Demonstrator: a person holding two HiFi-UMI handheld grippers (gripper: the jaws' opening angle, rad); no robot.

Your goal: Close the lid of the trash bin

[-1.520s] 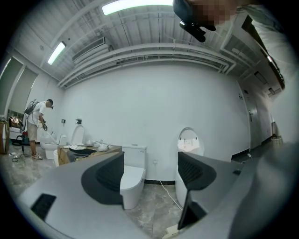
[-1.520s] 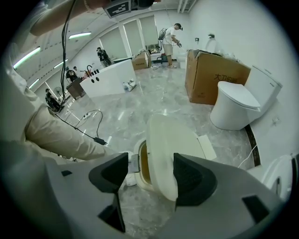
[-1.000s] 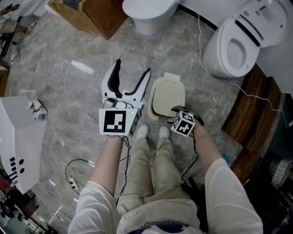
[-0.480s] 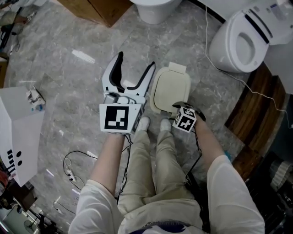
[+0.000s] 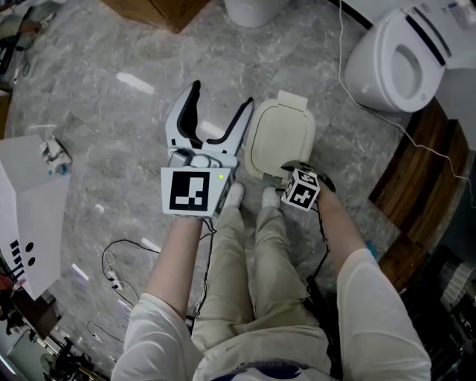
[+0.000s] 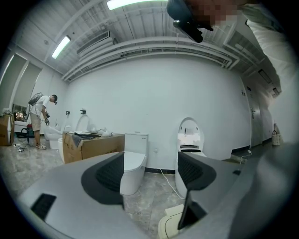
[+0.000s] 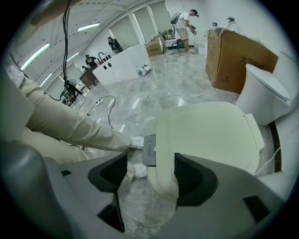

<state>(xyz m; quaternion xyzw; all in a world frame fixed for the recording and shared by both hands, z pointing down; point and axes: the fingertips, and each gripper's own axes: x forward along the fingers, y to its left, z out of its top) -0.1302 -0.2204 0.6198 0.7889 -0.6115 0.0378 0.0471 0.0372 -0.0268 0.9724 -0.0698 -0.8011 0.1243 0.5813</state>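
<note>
The right gripper [image 7: 150, 173], jaws apart and empty, hangs over the front edge of the lid [image 7: 208, 135]. Bumping the push button [image 7: 149, 150] just ahead of its jaws might pop the lid open.

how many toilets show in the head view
2: a toilet at the top right, a second toilet cut off at the top edge. More may lie outside the frame.

This is looking like a big open hall used as a showroom or test space for bathroom fittings, not a home. Several toilets [image 5: 405, 63] are standing loose on a grey marble-patterned floor [image 5: 97, 134], some near a cardboard box [image 7: 238, 56]. Strip lights [image 6: 60, 45] are glowing overhead, cables [image 5: 111, 274] are trailing across the floor, and a person [image 6: 41, 119] is working far off.
</note>
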